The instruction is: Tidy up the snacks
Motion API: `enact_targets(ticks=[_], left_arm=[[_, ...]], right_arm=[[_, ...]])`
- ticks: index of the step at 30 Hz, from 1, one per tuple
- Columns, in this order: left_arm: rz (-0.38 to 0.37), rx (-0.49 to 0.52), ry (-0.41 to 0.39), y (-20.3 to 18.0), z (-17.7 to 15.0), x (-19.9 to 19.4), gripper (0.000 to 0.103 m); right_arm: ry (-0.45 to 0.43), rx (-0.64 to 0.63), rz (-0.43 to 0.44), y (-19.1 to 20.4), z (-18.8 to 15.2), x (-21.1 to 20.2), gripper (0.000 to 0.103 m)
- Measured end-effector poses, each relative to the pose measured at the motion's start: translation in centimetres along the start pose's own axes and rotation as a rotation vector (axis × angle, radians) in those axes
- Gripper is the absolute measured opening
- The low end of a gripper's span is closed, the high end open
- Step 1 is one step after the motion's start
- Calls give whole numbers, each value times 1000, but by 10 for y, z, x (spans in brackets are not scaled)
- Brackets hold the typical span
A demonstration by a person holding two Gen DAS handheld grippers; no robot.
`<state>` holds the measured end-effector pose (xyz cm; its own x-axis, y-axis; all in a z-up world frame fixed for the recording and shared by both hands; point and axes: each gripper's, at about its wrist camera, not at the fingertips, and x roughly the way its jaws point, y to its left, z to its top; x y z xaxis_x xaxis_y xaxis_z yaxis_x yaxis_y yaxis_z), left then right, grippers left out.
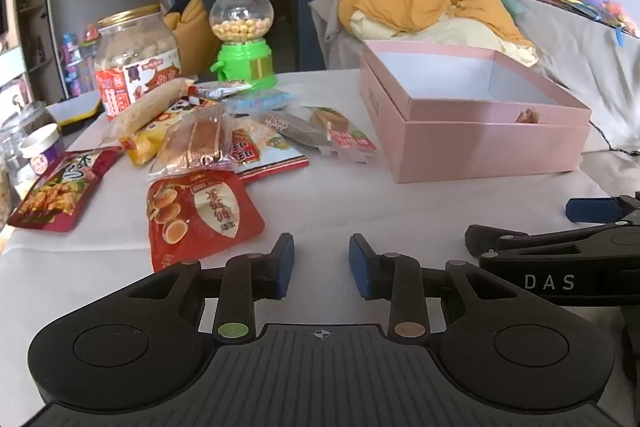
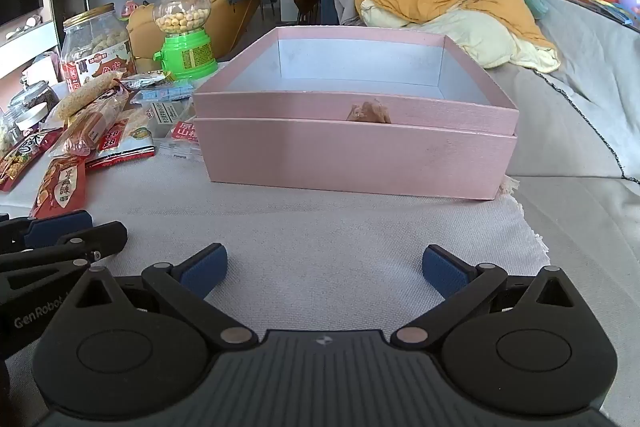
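The red snack pouch (image 1: 202, 215) looks light, crinkly and slippery; pinching its near edge suits. Left claw (image 1: 321, 265) nearly closed, empty; right claw (image 2: 324, 273) wide open, empty.

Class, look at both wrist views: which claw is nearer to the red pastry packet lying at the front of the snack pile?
Left. The left claw sits just right of the red pastry packet, nearly beside it. The right claw is farther right, facing the pink box.

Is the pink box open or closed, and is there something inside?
Open: the pink box has no lid on top, and its pale inner walls show. The floor is hidden, so its contents cannot be told.
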<state>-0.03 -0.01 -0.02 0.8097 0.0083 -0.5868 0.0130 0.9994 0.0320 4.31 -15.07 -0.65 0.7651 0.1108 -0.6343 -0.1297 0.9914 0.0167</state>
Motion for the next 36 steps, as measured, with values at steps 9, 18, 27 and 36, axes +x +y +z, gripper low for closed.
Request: enact_targets(ticks=[9, 18, 27, 36], left_arm=[[-5, -7, 4, -1, 0, 0, 36], [-6, -9, 5, 0, -1, -2, 36], [-5, -7, 5, 1, 0, 0, 36], [-5, -6, 5, 1, 0, 0, 36]], right_arm=[[5, -1, -1, 0, 0, 0, 103], [5, -1, -1, 0, 0, 0, 103], [5, -1, -1, 0, 0, 0, 103], [5, -1, -1, 0, 0, 0, 103]])
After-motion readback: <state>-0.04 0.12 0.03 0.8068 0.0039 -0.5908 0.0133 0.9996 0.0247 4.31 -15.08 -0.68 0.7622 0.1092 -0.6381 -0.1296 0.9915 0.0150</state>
